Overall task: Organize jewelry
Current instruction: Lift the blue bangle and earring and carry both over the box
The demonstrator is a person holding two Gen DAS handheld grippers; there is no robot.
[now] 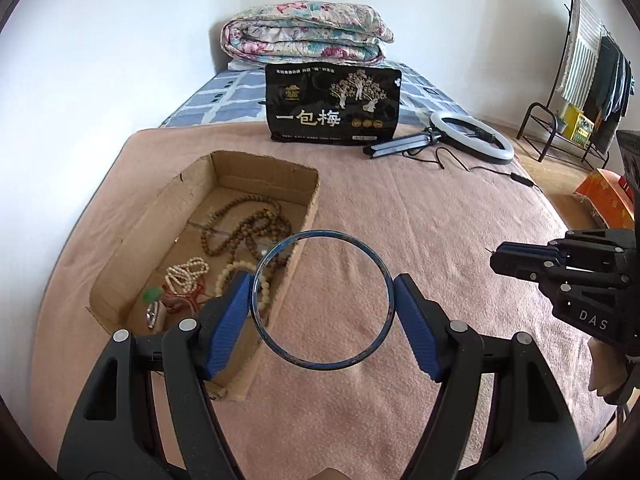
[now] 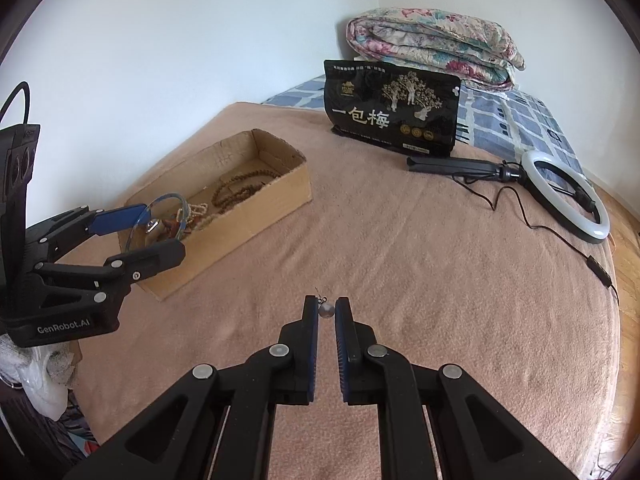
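Note:
My left gripper (image 1: 322, 304) is shut on a blue bangle (image 1: 376, 258), holding it by its two sides above the near right wall of a cardboard box (image 1: 256, 166). The box holds brown bead strings (image 1: 248, 224), pale bead bracelets (image 1: 188, 272) and a green piece (image 1: 152, 294). In the right wrist view the left gripper (image 2: 160, 226) with the bangle (image 2: 170, 199) hangs over the near end of the box (image 2: 256, 208). My right gripper (image 2: 326, 310) is shut on a small silver earring (image 2: 325, 310) above the pink blanket (image 2: 440, 280).
A black snack bag (image 1: 334, 104) stands behind the box. A ring light (image 1: 472, 138) with tripod and cable lies at the right. A folded floral quilt (image 1: 304, 34) lies at the bed's far end. A clothes rack (image 1: 588, 80) stands at far right.

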